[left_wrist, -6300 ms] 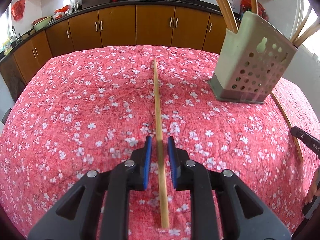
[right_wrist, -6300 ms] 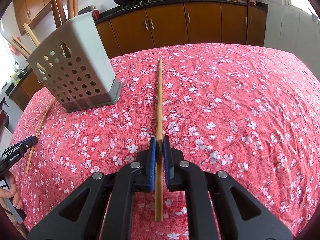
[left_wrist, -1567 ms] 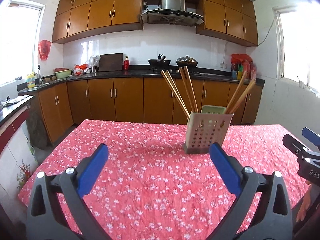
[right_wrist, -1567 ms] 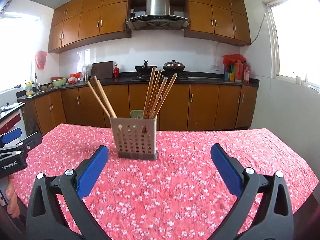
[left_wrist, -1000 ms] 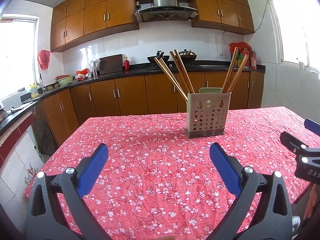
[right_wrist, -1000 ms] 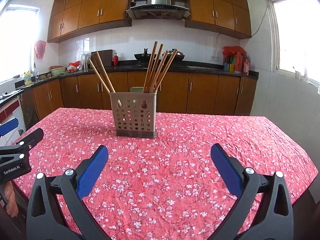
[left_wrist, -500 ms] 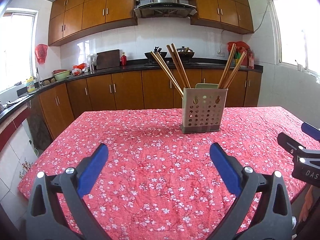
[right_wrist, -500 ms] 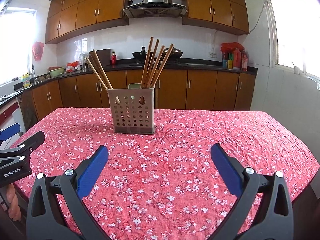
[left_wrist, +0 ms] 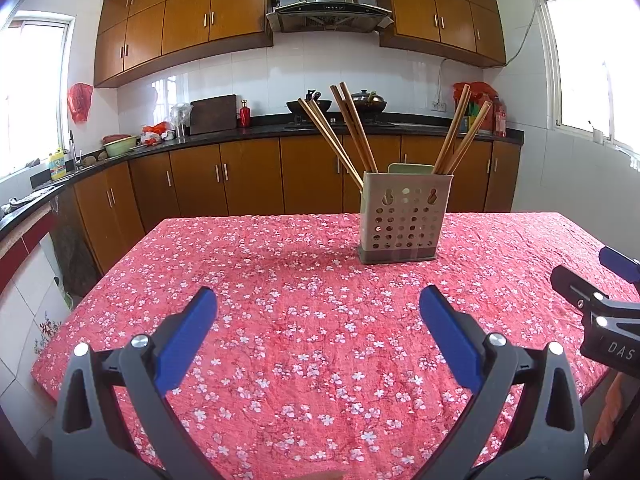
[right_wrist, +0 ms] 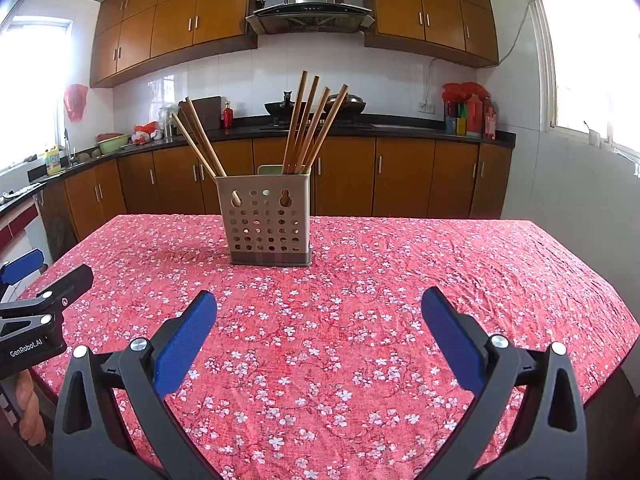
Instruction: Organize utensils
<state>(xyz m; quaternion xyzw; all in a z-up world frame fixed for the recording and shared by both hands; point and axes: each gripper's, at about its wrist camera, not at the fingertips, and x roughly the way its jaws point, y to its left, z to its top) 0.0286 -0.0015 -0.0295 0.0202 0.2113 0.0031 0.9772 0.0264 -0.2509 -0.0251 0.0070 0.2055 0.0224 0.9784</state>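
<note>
The bench (left_wrist: 280,344) is covered by a red tablecloth (right_wrist: 360,320) printed with small white blossoms; the cloth is slightly wrinkled toward the far right corner. Behind the bench, brown base cabinets (left_wrist: 240,176) under a black countertop (left_wrist: 224,131) run along the far wall and continue down the left wall. Matching wall cabinets (right_wrist: 192,12) flank a steel range hood (left_wrist: 328,4) over a white tiled backsplash. Two dark pans (left_wrist: 340,104) sit on the stove below the hood. A window (left_wrist: 592,56) admits bright light on the right wall. The chopstick holder (left_wrist: 404,218) stands upright on the bench toward the far edge, about midway between the left and right edges. It is a beige rectangular container with a perforated front wall, two keyhole slots near the rim and a darker grey base. Wooden chopsticks (right_wrist: 308,124) stand in it, tips up, in fanned groups leaning left and right. The left hand-held gripper (left_wrist: 318,332) is released, with its blue pads (left_wrist: 188,332) spread wide above the near part of the bench and nothing between them. The right hand-held gripper (right_wrist: 318,332) is likewise spread wide and empty, near the near edge, well apart from the holder.
</note>
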